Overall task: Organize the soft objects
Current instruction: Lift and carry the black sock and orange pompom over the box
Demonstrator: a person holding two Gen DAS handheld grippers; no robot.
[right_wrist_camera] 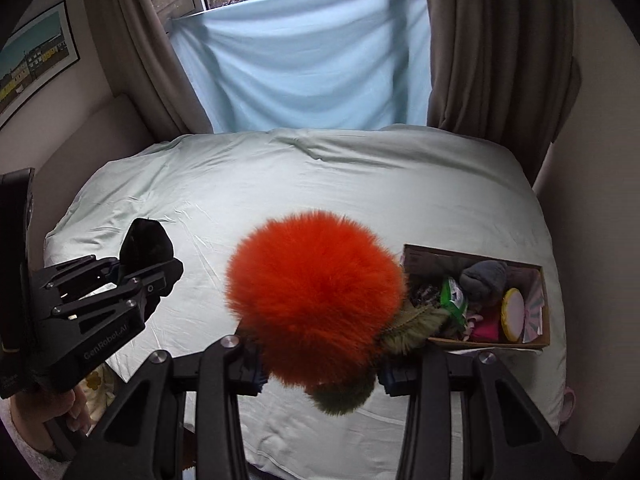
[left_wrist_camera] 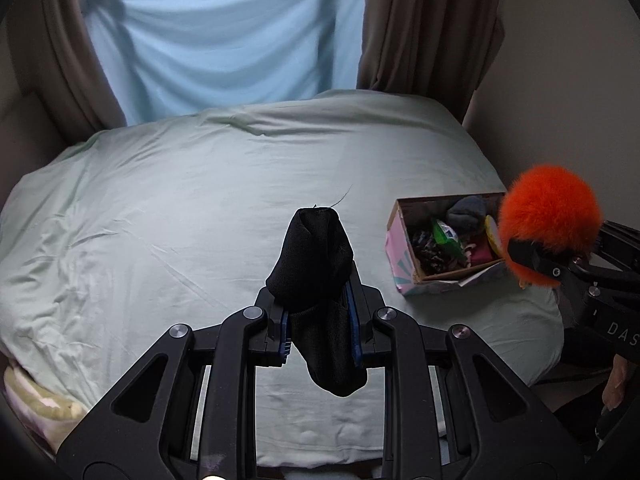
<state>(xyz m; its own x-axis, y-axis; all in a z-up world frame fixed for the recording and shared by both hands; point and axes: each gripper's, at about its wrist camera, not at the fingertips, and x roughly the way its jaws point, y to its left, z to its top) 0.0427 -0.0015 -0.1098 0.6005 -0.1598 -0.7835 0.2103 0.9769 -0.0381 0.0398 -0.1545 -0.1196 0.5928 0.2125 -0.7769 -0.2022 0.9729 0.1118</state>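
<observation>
My left gripper is shut on a black sock, held above the bed; the sock sticks up past the fingertips and hangs below them. It also shows in the right wrist view. My right gripper is shut on a fluffy orange pompom toy with olive-green furry parts, held above the bed left of the cardboard box. The pompom shows beside the box in the left wrist view. The box holds a grey sock, a green item, a yellow-rimmed disc and pink cloth.
The bed has a pale green sheet and fills the middle. A blue cloth hangs over the window between brown curtains. A framed picture hangs on the left wall. A pale bundle lies at the bed's left edge.
</observation>
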